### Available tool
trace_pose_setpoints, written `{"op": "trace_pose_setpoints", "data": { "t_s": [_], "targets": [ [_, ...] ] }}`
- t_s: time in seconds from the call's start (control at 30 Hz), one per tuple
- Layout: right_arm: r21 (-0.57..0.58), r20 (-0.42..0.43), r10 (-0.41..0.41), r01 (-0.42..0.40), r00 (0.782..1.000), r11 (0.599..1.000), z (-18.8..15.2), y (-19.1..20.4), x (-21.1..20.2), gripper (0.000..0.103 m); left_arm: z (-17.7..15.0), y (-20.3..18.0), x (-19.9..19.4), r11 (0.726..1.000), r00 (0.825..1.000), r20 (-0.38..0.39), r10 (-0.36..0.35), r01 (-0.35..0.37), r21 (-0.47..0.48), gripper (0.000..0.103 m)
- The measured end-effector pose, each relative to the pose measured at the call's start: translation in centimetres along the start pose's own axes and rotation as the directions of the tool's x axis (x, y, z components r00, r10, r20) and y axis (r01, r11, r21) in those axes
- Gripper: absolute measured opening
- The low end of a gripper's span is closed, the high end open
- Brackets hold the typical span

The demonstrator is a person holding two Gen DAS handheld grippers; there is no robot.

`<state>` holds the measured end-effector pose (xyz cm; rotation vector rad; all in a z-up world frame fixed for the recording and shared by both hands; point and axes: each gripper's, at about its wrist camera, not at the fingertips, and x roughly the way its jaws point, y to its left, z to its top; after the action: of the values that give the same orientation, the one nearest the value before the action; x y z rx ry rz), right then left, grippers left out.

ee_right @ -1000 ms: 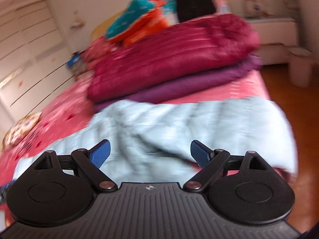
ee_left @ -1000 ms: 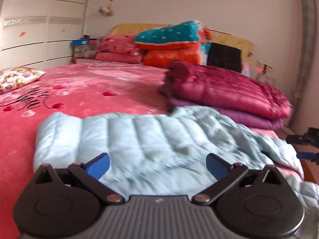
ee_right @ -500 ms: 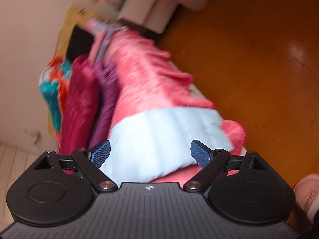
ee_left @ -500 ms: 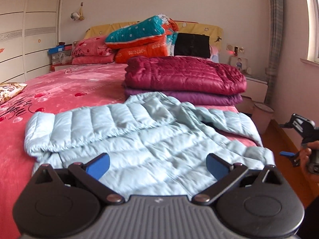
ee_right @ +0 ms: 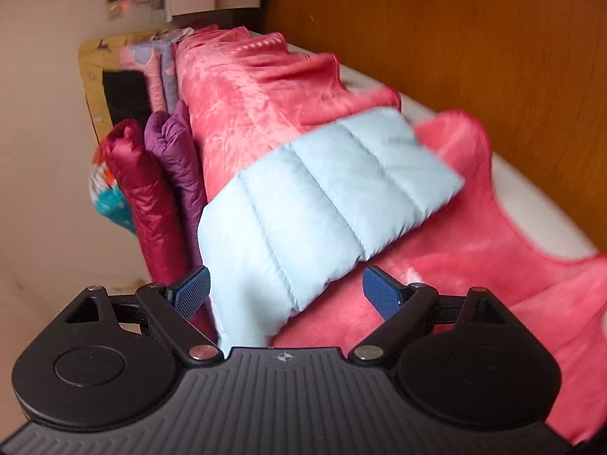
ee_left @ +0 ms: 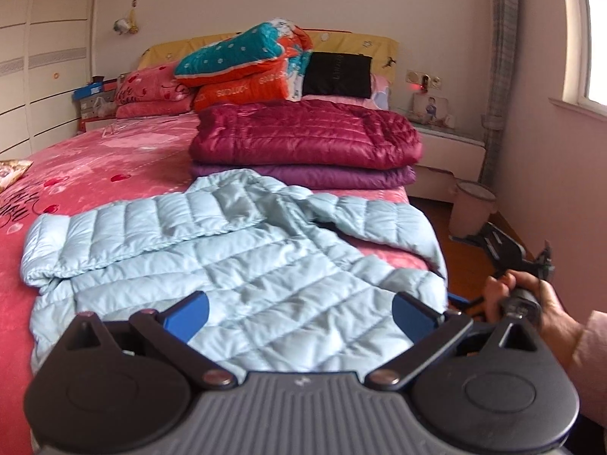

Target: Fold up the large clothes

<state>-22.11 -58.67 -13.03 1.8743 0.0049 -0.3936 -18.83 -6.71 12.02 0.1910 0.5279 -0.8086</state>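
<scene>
Item: pale blue quilted jacket [ee_left: 242, 265], spread on the pink bedspread [ee_left: 98, 159].

One sleeve [ee_right: 341, 197] hung over the bed's edge. Left gripper [ee_left: 299, 309] and right gripper [ee_right: 286, 290] both had jaws wide apart, holding nothing. Folded maroon jacket [ee_left: 303, 136] and purple jacket [ee_left: 303, 174] were stacked just behind.

jacket [ee_left: 242, 265]: near hem hidden behind the left gripper's body; right sleeve end dropped out of sight over the bed edge
right gripper [ee_left: 504, 254]: fingertips covered by the jacket
hand [ee_left: 531, 299]: arm cut by the frame edge
floor [ee_right: 474, 38]: blurred
</scene>
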Motion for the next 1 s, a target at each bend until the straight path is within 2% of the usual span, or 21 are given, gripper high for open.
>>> {"op": "trace_pose_setpoints", "data": {
  "t_s": [0.1,0.27,0.4,0.53,0.63,0.67,0.7,0.83,0.9,1.0],
  "targets": [
    [0.069,0.006,0.033,-0.033,0.999,0.997,-0.1,-1.0,1.4,0.103,0.0,-1.3,0.0,1.000,1.000,-0.016,0.004,-0.003,0.026,0.102],
    [0.130,0.066,0.071,-0.079,0.995,0.988,0.1,-1.7,2.9,0.103,0.0,-2.3,0.7,0.999,0.998,-0.053,0.015,-0.012,0.049,0.102],
    [0.161,0.108,0.086,-0.103,0.990,0.982,0.4,-2.3,3.4,0.103,-0.1,-2.3,1.6,0.998,0.996,-0.079,0.027,-0.023,0.050,0.102],
    [0.152,0.129,0.071,-0.090,0.989,0.984,0.4,-2.3,3.1,0.101,-0.1,-1.8,2.7,0.998,0.995,-0.094,0.043,-0.039,0.043,0.102],
    [0.125,0.139,0.065,-0.083,0.988,0.989,0.6,-2.0,3.3,0.085,0.1,-1.2,3.5,0.998,0.995,-0.086,0.057,-0.054,0.028,0.102],
    [0.113,0.143,0.065,-0.081,0.988,0.990,0.7,-1.9,3.4,0.072,0.2,-1.0,3.7,0.998,0.995,-0.082,0.059,-0.058,0.019,0.102],
    [0.101,0.144,0.059,-0.074,0.988,0.992,0.7,-1.8,3.4,0.064,0.4,-0.7,4.0,0.998,0.995,-0.078,0.062,-0.062,0.008,0.102],
    [0.058,0.150,0.029,-0.038,0.988,0.998,0.8,-1.4,3.6,0.060,1.0,0.4,5.5,0.997,0.996,-0.055,0.076,-0.076,-0.011,0.102],
    [0.033,0.160,0.014,-0.019,0.987,0.999,1.0,-1.0,3.6,0.048,1.4,0.9,6.2,0.997,0.996,-0.041,0.077,-0.078,-0.028,0.102],
    [-0.018,0.184,0.000,0.003,0.983,1.000,1.2,-0.1,3.4,0.039,2.1,1.7,7.3,0.996,0.997,-0.014,0.075,-0.076,-0.041,0.102]
  ]
}}
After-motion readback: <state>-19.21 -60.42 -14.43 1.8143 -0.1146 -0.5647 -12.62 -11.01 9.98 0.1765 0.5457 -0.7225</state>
